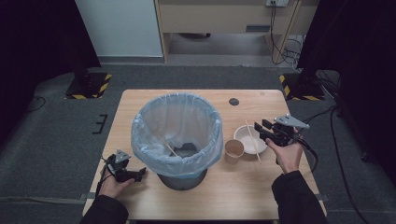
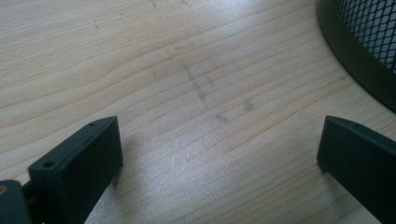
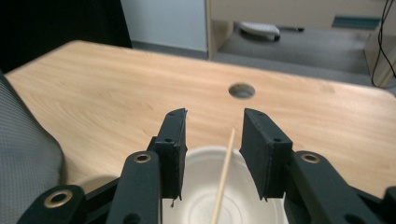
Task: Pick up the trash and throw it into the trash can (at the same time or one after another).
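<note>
Fingers (image 3: 180, 144) of the right gripper (image 3: 211, 133) apart — straddling a thin pale wooden stick (image 3: 223, 179).

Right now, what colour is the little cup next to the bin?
Brown, like cardboard: the cup shows best in the high view.

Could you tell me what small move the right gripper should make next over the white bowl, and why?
Probably lower the right gripper a little and close its fingers on the wooden stick. The stick lies across the white bowl, and in the right gripper view it sits in the gap between the open fingers without touching either. The lined bin beside it seems the likely destination.
</note>
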The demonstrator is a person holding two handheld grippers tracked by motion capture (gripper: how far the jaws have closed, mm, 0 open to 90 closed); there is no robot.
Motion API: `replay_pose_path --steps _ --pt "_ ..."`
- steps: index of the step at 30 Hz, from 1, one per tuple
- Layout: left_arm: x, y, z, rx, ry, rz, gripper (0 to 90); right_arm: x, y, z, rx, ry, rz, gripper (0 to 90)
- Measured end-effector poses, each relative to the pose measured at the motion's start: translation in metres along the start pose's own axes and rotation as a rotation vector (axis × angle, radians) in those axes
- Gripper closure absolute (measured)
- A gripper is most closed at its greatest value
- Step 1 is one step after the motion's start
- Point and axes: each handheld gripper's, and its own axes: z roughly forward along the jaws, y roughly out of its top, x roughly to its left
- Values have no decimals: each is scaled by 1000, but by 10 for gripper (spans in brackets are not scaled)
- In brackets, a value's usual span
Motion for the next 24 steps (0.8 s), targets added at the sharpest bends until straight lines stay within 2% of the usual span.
replay_pose_path --steps 12,24 --pt "0 0 0 0 0 0 0 -13 -37 24 133 -17 24 611" --pt "0 0 0 0 0 0 0 -15 -53 35 184 -1 31 626"
